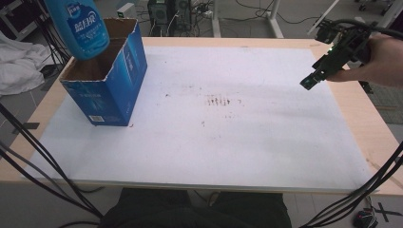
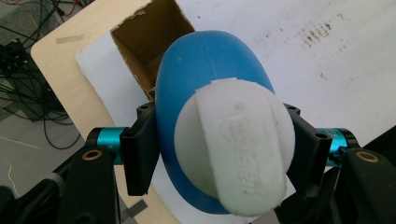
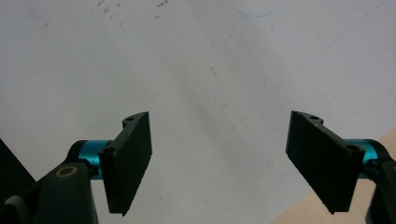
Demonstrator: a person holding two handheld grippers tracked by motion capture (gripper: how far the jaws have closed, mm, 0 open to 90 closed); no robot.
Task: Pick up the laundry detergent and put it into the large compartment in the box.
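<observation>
The left gripper (image 2: 219, 154) clamps a glossy blue detergent bottle (image 2: 210, 88) (ribbed white cap) above the torn cardboard box (image 1: 107, 78); the right gripper (image 3: 219, 161) has its jaws apart.

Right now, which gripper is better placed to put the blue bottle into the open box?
Left: the left gripper holds the blue bottle above the box. The right gripper is open, far across the table.

A blue bottle (image 1: 81, 26) with a white cap (image 2: 238, 144) hangs upright over an open-topped blue cardboard box (image 1: 107, 78).
</observation>
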